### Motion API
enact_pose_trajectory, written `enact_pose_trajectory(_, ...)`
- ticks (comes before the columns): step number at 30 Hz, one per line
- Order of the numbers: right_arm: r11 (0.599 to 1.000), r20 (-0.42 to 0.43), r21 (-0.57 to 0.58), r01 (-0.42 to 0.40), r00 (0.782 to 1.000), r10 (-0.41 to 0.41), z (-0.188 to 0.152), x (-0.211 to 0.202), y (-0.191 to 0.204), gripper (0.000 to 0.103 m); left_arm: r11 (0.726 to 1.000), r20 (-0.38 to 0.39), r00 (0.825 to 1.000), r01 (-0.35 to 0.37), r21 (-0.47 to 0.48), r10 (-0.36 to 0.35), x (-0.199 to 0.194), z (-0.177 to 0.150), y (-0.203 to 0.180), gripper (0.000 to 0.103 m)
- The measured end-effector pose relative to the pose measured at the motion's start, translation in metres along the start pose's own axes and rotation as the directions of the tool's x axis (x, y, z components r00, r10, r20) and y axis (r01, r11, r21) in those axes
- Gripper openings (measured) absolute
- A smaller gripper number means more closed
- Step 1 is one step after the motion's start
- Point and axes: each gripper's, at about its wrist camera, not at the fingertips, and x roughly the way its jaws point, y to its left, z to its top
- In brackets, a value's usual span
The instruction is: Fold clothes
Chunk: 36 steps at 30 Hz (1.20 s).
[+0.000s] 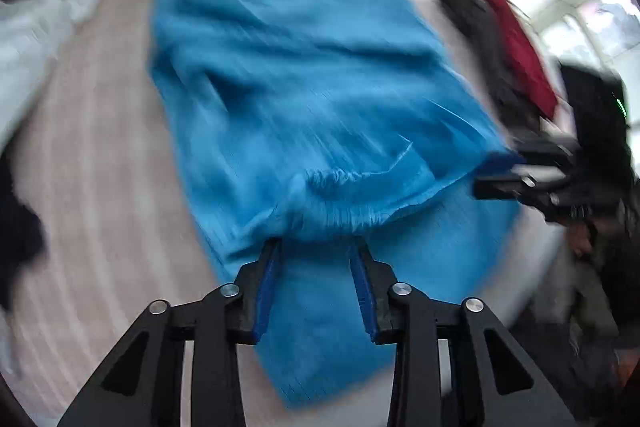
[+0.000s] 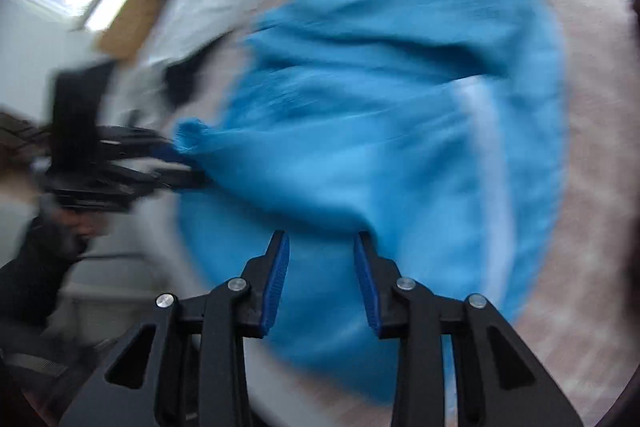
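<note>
Both views motion-blurred. Blue garment (image 1: 288,67) spread across pale striped surface (image 1: 100,187), near edge lifted. Left claw (image 1: 316,247) jaws parted, bunched hem between tips — grip unclear. Right claw (image 2: 320,241) likewise parted at cloth edge — cannot tell whether holding. Red and dark clothes (image 1: 516,47) beside garment.

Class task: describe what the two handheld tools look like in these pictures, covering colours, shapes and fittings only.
Both match. The left tool and right tool have black angular linkage arms with triangular cut-outs, round silver pivot bolts, and two fingers lined with ribbed blue pads. No cables or markings are visible; the views are blurred.
</note>
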Motion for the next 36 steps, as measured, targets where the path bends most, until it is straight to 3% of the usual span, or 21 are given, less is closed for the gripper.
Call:
enact_pose_trajectory(1, 0.995, 0.025, 0.044, 0.090, 0.996, -0.091, 0.002, -0.006, -0.015, 0.033, 0.999, 0.021, 1.000, -0.018, -0.039, 0.018, 0.001, 0.012, 0.008, 0.030)
enact_pose_trajectory(2, 0.992, 0.039, 0.092, 0.085, 0.995, -0.089, 0.002, -0.014, -0.029, 0.033, 0.997, 0.035, 0.999, -0.007, -0.071, 0.009, -0.002, 0.019, 0.014, 0.030)
enact_pose_trajectory(4, 0.991, 0.057, 0.131, -0.016, 0.998, 0.008, 0.002, -0.031, -0.044, 0.033, 0.998, 0.073, 0.997, -0.011, -0.059, 0.015, -0.016, 0.021, 0.015, 0.030)
enact_pose_trajectory(6, 0.996, 0.106, 0.089, -0.016, 0.994, 0.006, 0.001, -0.052, -0.044, 0.035, 0.998, 0.088, 0.995, -0.057, -0.010, 0.057, -0.026, 0.016, 0.010, 0.032)
enact_pose_trajectory(9, 0.999, 0.134, 0.008, 0.046, 0.990, -0.046, 0.004, -0.059, -0.038, 0.045, 0.993, 0.096, 0.991, -0.101, 0.056, 0.095, -0.033, 0.007, 0.005, 0.034)
enact_pose_trajectory(15, 0.990, 0.078, -0.073, 0.122, 0.990, -0.117, 0.020, -0.030, -0.034, 0.048, 0.988, 0.016, 0.990, -0.137, 0.065, 0.137, 0.008, 0.016, 0.009, 0.035)
enact_pose_trajectory(17, 0.985, 0.071, -0.082, 0.154, 0.986, -0.148, 0.023, -0.016, -0.034, 0.043, 0.981, 0.018, 0.984, -0.179, 0.070, 0.179, 0.020, 0.027, 0.007, 0.035)
enact_pose_trajectory(19, 0.985, 0.071, -0.053, 0.162, 0.985, -0.158, 0.022, -0.015, -0.043, 0.024, 0.975, 0.016, 0.979, -0.206, 0.078, 0.206, 0.028, 0.035, 0.005, 0.037)
enact_pose_trajectory(27, 0.997, 0.091, -0.009, 0.072, 0.993, -0.071, 0.010, -0.030, -0.056, 0.028, 0.981, 0.059, 0.980, -0.193, 0.011, 0.192, 0.000, 0.021, 0.012, 0.036)
enact_pose_trajectory(30, 0.991, 0.065, -0.030, 0.130, 0.990, -0.128, 0.008, -0.019, -0.055, 0.028, 0.972, 0.056, 0.971, -0.233, -0.016, 0.234, 0.000, 0.015, 0.019, 0.036)
enact_pose_trajectory(33, 0.989, 0.068, -0.028, 0.148, 0.987, -0.146, 0.007, -0.020, -0.051, 0.027, 0.979, 0.030, 0.981, -0.188, -0.084, 0.191, -0.005, 0.005, 0.031, 0.036)
enact_pose_trajectory(36, 0.990, 0.089, -0.022, 0.142, 0.986, -0.140, -0.008, -0.040, -0.045, 0.028, 0.978, 0.018, 0.980, -0.198, -0.070, 0.199, -0.018, -0.012, 0.029, 0.036)
